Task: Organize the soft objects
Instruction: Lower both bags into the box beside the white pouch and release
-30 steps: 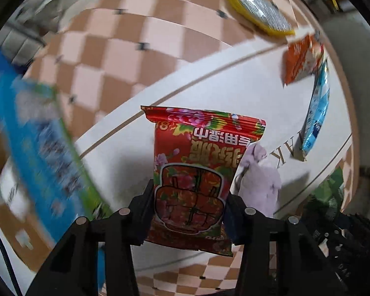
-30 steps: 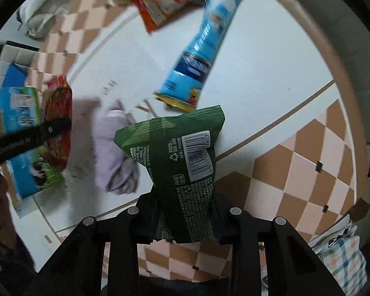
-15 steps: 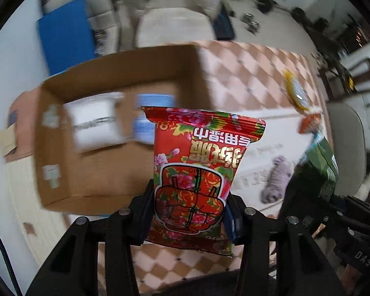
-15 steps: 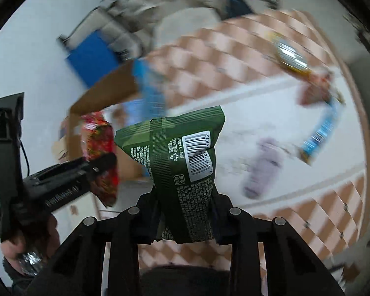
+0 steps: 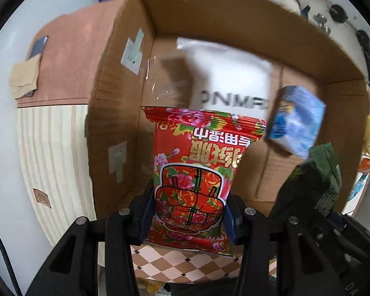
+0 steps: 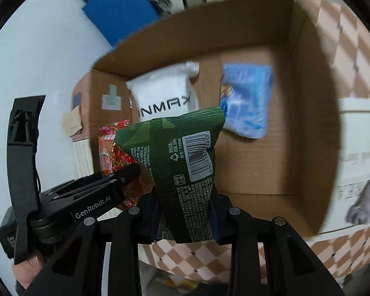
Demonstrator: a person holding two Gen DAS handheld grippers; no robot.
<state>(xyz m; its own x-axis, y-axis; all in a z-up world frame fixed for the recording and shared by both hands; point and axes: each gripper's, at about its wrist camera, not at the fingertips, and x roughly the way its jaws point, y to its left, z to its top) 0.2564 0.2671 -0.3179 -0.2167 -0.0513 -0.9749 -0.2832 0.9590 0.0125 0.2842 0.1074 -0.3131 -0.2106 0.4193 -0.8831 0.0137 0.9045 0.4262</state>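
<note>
Here a red floral packet is clamped at its lower half between the jaws of the left gripper, and it is held upright over the near edge of an open cardboard box. A green pouch (barcode side facing the camera) is pinched in the same way by the right gripper, also just above the box's near wall. In the left wrist view the green pouch is seen at the right, close beside the red packet; in the right wrist view the red packet is seen at the left, partly hidden behind the left gripper's black body.

Inside the box a white bag printed with dark letters is lain against the far wall, and a blue patterned pack is lain next to it. The box is set on a brown-and-cream checkered floor. Beyond the box's right side a white mat is spread, and a small grey plush toy is left on it.
</note>
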